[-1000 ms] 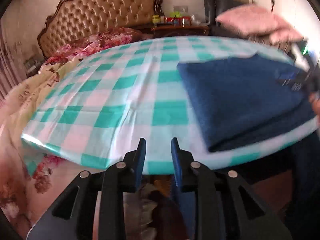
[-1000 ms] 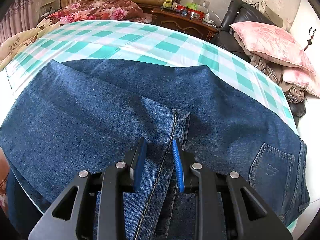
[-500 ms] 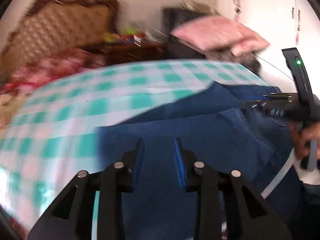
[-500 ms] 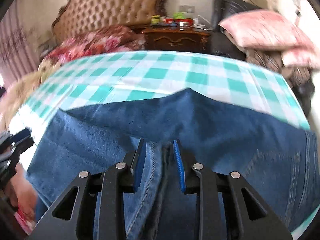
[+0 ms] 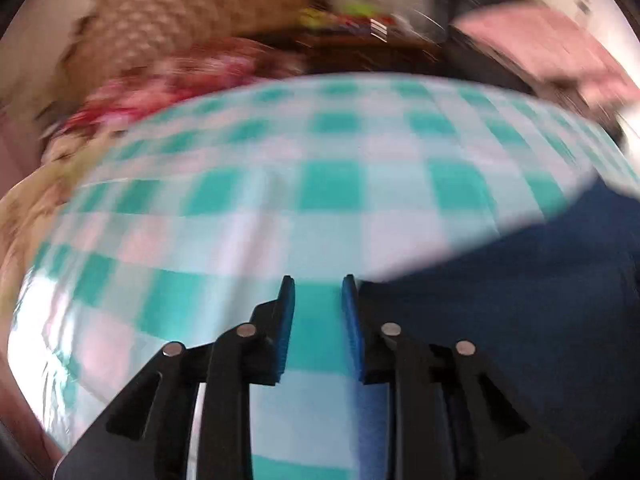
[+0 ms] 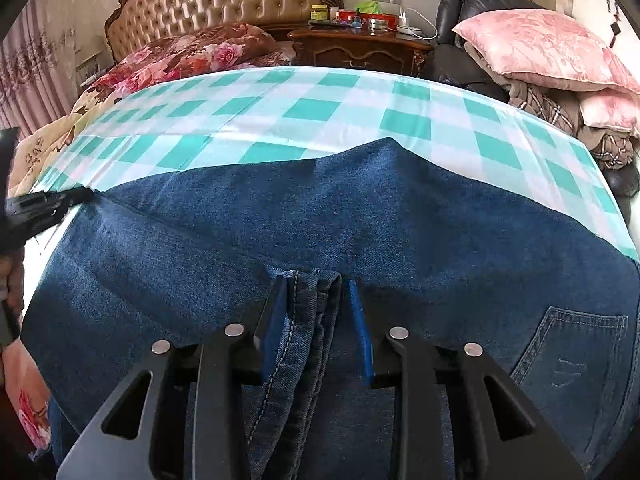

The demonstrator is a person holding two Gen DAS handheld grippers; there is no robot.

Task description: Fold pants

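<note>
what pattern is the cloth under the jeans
Teal-and-white checks on the cloth; clearest in the right wrist view.

Tufted headboard (image 6: 224, 4), wooden nightstand (image 6: 360, 50)

Left hand-held gripper (image 5: 318, 280): black angular plastic frame w/ triangular cut-outs, 4 round silver pins across the linkage, blue pads lining inner faces of both fingers (image 5: 286, 300). Right hand-held gripper (image 6: 316, 280): same build, black arms, silver pins, blue pads. Left unit's black body also shows at right cam's left edge, blurred.
</note>
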